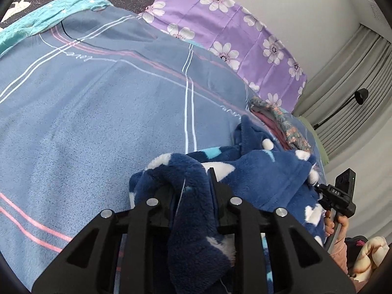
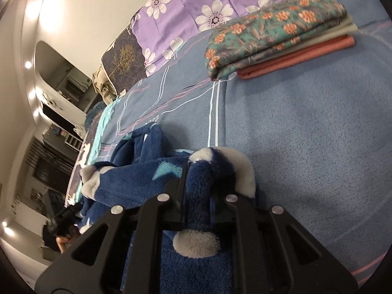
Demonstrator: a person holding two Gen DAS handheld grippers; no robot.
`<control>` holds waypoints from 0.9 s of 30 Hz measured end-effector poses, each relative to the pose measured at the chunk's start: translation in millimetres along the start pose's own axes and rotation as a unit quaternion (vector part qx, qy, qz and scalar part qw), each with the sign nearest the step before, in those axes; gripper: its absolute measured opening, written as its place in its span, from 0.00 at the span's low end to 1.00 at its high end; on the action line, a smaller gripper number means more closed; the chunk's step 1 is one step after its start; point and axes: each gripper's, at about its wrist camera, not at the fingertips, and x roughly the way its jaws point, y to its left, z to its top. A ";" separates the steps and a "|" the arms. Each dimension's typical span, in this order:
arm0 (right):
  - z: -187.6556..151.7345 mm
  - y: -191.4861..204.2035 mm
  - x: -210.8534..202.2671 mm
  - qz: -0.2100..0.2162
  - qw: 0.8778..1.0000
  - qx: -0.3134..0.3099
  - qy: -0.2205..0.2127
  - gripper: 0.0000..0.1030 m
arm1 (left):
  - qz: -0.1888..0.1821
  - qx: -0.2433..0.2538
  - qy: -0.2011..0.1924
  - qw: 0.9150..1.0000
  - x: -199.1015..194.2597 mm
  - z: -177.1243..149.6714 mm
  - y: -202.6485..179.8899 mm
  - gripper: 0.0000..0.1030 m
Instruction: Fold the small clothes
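Note:
A dark blue fleece garment [image 1: 264, 178] with white and light blue patches lies bunched on the blue striped bedspread [image 1: 98, 122]. My left gripper [image 1: 193, 186] is shut on a fold of it. In the right wrist view my right gripper [image 2: 198, 176] is shut on another part of the same fleece [image 2: 137, 178], which stretches off to the left. The right gripper's body [image 1: 340, 196] and the hand holding it show at the far right of the left wrist view.
A stack of folded clothes [image 2: 276, 36], floral on top and orange-red below, sits at the back of the bedspread [image 2: 306, 134]; it also shows in the left wrist view [image 1: 281, 125]. A purple flowered quilt [image 1: 232, 31] lies behind. Wall and curtains stand at right.

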 end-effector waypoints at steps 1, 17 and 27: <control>-1.4 4.5 -5.3 -0.002 1.000 -0.008 -0.002 0.18 | -0.005 -0.001 -0.005 1.000 -4.0 -0.6 -2.5 0.26; -36.0 56.9 -35.4 -0.156 0.952 -0.261 -0.030 0.72 | 0.101 0.168 -0.009 0.980 -55.6 -44.6 -51.0 0.67; 5.1 49.1 3.2 -0.133 0.943 -0.304 -0.011 0.76 | 0.201 0.328 -0.027 0.923 -26.6 -28.6 -69.7 0.77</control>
